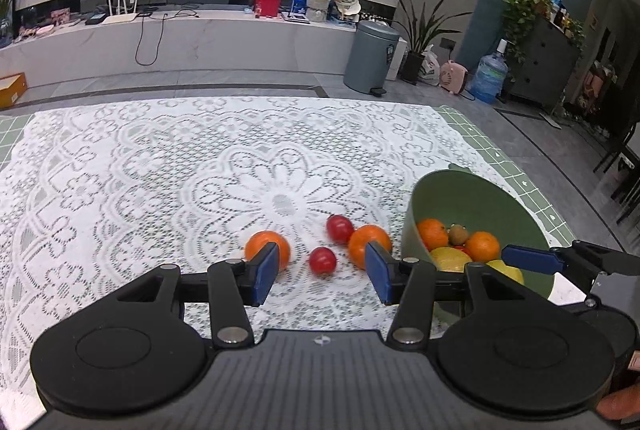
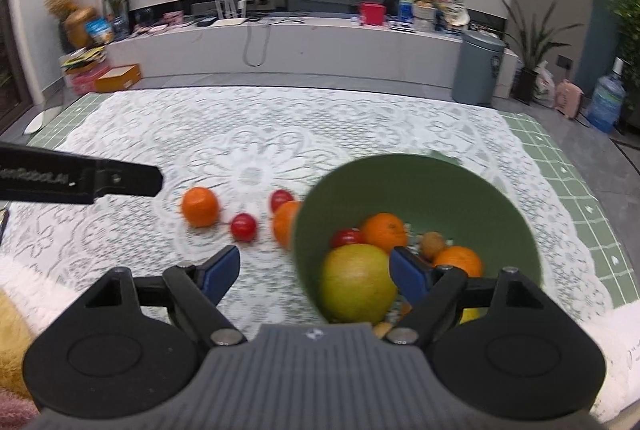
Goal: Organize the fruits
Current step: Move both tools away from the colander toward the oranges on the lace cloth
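Left side of the lace tablecloth (image 1: 120,166): bare of fruit. Left gripper (image 1: 322,272) hovers low over the cloth, jaws spread wide, holding nothing; its blue pads (image 1: 266,272) frame the loose fruit, which reads as lining up for a pick, probably the nearer cherry tomato (image 1: 322,260) sitting almost centred in the gap. Loose fruit on the cloth, counted left to right: first orange (image 1: 260,246), partly behind the left pad; the nearer tomato; a second tomato (image 1: 339,229) further back, touching or just beside the second orange (image 1: 366,242), which lies close against the outer wall of the green bowl (image 1: 480,190). Total outside: two oranges, two tomatoes. The bowl is tilted, mouth toward the cameras; whether something props it I cannot tell. Right gripper (image 2: 316,272) is parted too, gripping nothing; its right finger reaches inside the bowl, and the bowl's near rim sits between the fingers, perhaps after a drop or to steady the bowl. Bowl contents, right wrist view: one large yellow-green fruit (image 2: 358,288), two oranges (image 2: 385,230) (image 2: 459,259), one tomato (image 2: 346,237), one small brown fruit, likely a kiwi (image 2: 433,244); a yellow fruit at the lower edge is mostly hidden. Judgement: over half sorted; four pieces remain outside.
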### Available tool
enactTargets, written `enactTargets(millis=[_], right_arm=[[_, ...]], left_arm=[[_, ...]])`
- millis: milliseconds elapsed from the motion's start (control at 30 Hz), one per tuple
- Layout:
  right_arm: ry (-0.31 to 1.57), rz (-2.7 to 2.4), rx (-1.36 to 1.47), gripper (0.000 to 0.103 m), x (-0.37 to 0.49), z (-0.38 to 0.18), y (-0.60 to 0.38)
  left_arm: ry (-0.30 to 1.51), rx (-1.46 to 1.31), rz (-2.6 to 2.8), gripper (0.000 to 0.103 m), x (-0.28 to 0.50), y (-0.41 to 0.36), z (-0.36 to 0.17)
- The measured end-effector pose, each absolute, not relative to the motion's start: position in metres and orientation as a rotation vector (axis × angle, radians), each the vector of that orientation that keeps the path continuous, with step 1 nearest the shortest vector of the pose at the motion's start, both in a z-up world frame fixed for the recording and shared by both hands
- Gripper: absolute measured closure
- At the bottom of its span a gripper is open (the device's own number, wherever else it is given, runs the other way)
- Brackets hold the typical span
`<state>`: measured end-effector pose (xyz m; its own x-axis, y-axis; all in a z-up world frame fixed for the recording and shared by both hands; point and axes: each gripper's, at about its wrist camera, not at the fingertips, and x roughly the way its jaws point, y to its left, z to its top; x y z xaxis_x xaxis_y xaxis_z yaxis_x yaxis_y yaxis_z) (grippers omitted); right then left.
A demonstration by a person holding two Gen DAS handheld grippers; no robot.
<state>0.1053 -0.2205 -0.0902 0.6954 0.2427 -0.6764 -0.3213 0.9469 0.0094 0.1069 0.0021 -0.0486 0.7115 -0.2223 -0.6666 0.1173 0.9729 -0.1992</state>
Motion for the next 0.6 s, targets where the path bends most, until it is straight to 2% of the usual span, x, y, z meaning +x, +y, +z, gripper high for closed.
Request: enactTargets(millis=[233,400,600], right_arm=[[0.708,0.373,-0.231,0.031,0.102,-0.09,-0.185],[0.7,0.397,-0.306,0.041,0.106,-0.092,-0.169],[0.698,0.415,-0.4,0.046,0.111,-0.098,-0.155]], left_arm=[[0.774,-0.18,-0.181,0.045,0.109,0.019,-0.056],[0.788,-0.197,-0.178,0.045,0.113,0.027,-0.063],[0.809,-0.231,-0.189,0.045,0.121,0.034,-0.074]])
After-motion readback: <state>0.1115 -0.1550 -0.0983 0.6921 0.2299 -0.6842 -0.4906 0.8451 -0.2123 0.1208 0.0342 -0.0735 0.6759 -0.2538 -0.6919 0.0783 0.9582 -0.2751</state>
